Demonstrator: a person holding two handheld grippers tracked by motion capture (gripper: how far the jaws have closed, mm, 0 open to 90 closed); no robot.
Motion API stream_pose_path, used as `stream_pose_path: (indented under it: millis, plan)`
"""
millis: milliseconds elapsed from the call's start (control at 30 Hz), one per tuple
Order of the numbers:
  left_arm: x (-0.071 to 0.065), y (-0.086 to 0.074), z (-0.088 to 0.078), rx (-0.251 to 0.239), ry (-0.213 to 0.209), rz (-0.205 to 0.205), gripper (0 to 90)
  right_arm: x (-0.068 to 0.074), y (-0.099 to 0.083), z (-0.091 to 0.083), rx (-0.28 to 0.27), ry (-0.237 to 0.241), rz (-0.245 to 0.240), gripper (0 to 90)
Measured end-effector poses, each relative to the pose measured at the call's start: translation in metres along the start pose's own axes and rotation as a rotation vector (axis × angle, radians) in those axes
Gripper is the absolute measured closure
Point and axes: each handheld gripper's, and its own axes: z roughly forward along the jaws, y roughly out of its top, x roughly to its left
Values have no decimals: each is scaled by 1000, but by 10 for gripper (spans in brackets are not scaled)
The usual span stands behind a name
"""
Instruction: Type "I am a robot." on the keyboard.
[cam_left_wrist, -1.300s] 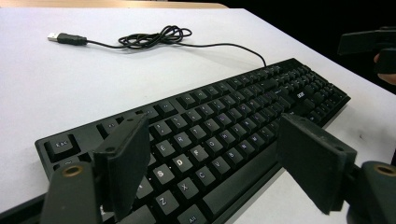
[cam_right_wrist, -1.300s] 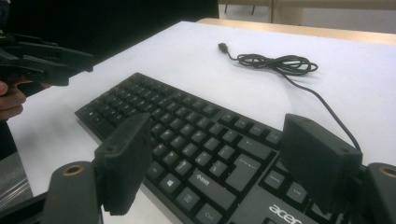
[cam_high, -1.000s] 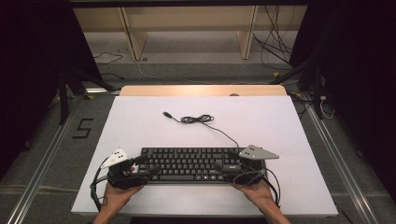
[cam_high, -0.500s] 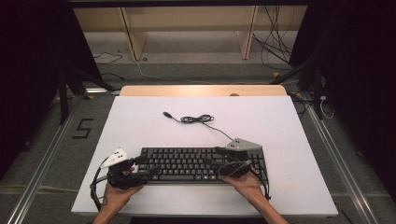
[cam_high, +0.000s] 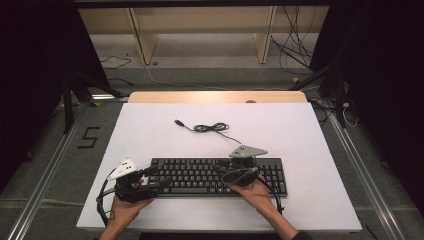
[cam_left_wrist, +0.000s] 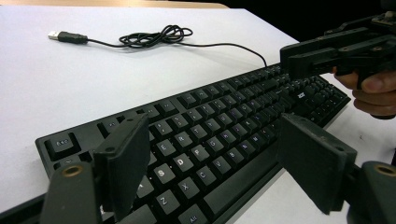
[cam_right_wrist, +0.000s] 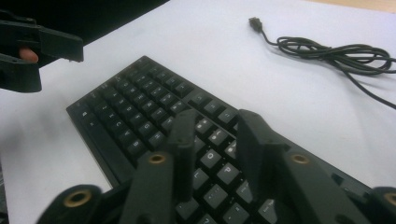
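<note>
Over the keyboard (cam_high: 218, 176) both grippers hover; the right gripper (cam_right_wrist: 211, 135) has just been narrowing its jaws, nothing between them, seemingly to press keys; the left gripper (cam_left_wrist: 219, 163) waits with jaws wide apart.

high view looks down from above; both gripper views sit low, sharing the keyboard (cam_high: 218, 176).

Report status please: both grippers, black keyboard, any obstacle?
Left gripper open over keyboard's left end. Right gripper jaws just closing, nothing between, above black plastic keyboard. Coiled black USB cable behind, not in way.
</note>
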Motion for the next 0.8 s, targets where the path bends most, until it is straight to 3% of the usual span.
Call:
stream_pose_path:
  millis: [367,800]
  plan:
    - [-1,0,0,3,-1,8,257,6,5,19,47,21,-16,849]
    - [-1,0,0,4,0,14,257,10,8,37,96,16,-24,900]
